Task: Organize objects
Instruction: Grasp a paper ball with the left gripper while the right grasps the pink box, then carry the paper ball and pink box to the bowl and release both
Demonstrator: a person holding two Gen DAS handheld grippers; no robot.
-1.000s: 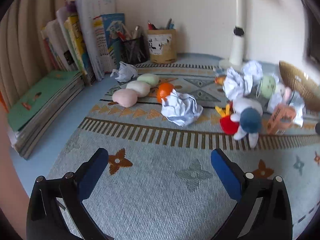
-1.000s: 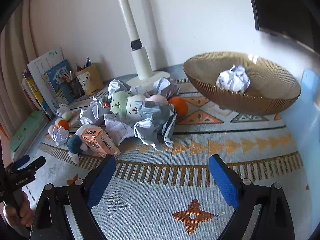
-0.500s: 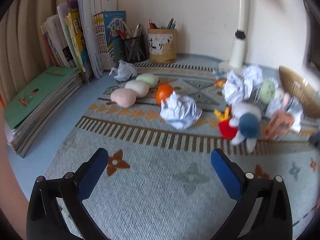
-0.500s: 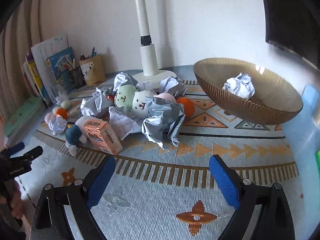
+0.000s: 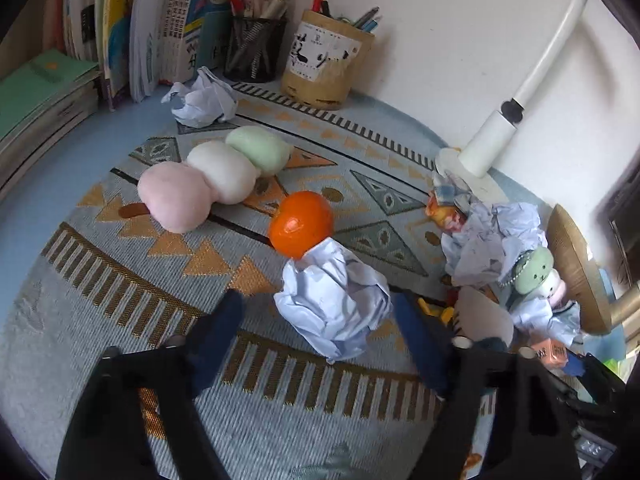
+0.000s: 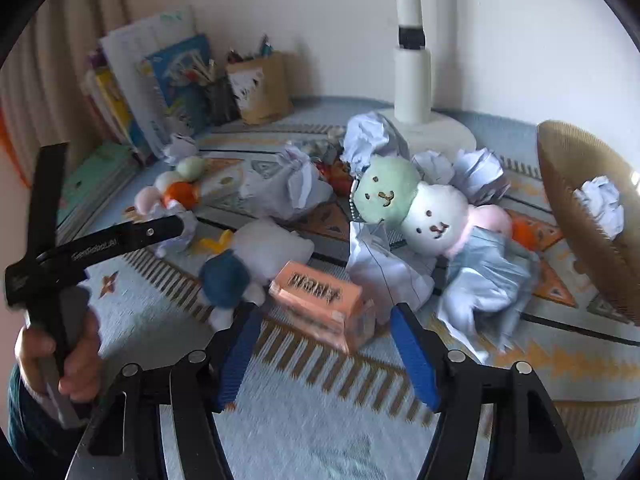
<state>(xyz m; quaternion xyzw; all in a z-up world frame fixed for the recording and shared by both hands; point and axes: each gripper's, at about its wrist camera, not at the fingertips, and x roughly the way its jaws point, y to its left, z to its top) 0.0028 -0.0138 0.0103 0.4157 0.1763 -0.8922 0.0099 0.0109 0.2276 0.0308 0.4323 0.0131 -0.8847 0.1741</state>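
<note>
A crumpled white paper ball (image 5: 332, 300) lies on the patterned rug, just in front of an orange ball (image 5: 302, 224). My left gripper (image 5: 316, 302) is closing with the paper between its jaws; a gap still shows at the left pad. In the right wrist view a small orange box (image 6: 320, 300) lies on the rug beside a white and blue plush (image 6: 248, 264). My right gripper (image 6: 326, 314) is closing with the box between its jaws, and neither pad touches it. A golden wire bowl (image 6: 592, 240) at the right holds one paper ball (image 6: 600, 204).
A three-ball plush skewer (image 5: 216, 176) and another paper ball (image 5: 204, 100) lie at the back left. Books (image 5: 120, 28) and pen cups (image 5: 324, 64) line the wall. The lamp base (image 6: 424, 128), bear plushes (image 6: 400, 200) and more crumpled paper crowd the middle.
Both grippers have moved forward and tilted down. The left now brackets the paper ball and the right brackets the orange box. Both pairs of jaws have narrowed.
</note>
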